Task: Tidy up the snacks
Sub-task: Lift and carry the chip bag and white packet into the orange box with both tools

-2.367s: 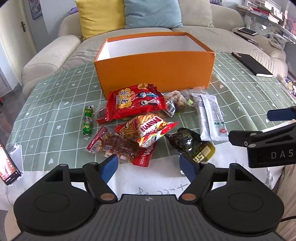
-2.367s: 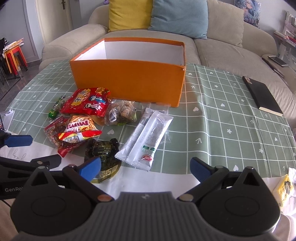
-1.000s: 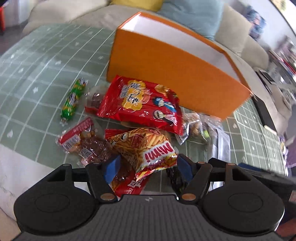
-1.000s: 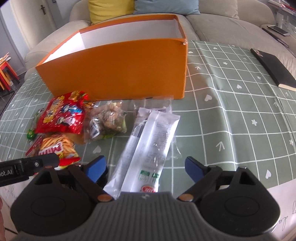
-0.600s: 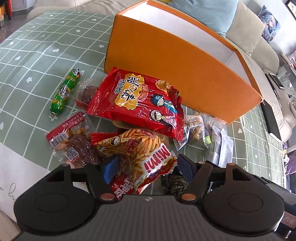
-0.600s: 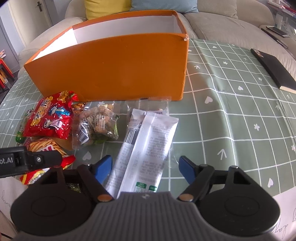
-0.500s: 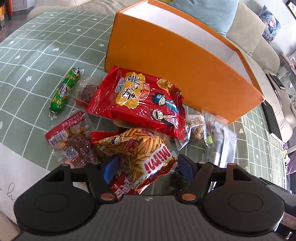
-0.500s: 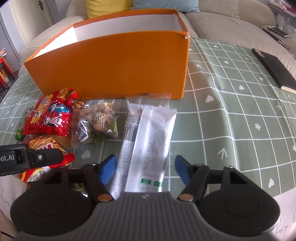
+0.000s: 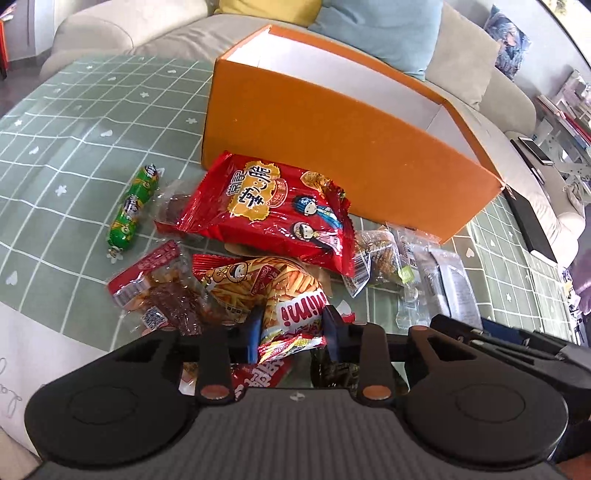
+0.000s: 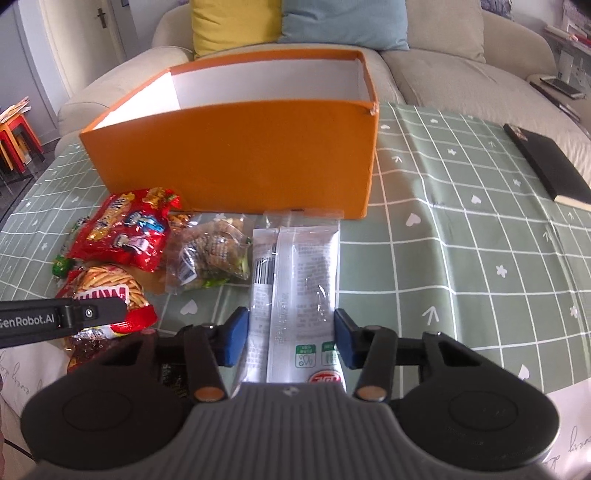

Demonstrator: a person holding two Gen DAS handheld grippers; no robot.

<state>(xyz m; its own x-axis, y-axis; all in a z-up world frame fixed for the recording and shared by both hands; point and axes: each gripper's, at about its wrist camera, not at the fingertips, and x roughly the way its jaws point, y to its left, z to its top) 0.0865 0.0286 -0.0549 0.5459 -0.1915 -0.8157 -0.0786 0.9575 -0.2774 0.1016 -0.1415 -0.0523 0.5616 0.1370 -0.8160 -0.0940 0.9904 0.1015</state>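
Observation:
An open orange box [image 9: 332,147] [image 10: 236,162] stands on the green checked tablecloth. Snack packs lie in front of it. My left gripper [image 9: 293,326] is shut on the near end of the Mimi fries bag [image 9: 266,291], which rests on the pile. My right gripper [image 10: 291,334] has closed onto the two white wrapper packs [image 10: 299,280], its blue pads [image 10: 236,334] touching their sides. A big red snack bag [image 9: 273,210] [image 10: 125,229], a clear bag of brown snacks [image 10: 210,254] and a green sausage [image 9: 133,210] lie nearby.
A red pack of dried meat [image 9: 162,291] lies left of the fries bag, a dark pack [image 9: 332,369] under my left gripper. A black notebook [image 10: 546,170] lies at the right on the cloth. A sofa with yellow and blue cushions [image 10: 343,22] is behind the box.
Both grippers moved forward and down over the snacks and closed: the left on the fries bag, the right on the white packs, which straightened between its fingers.

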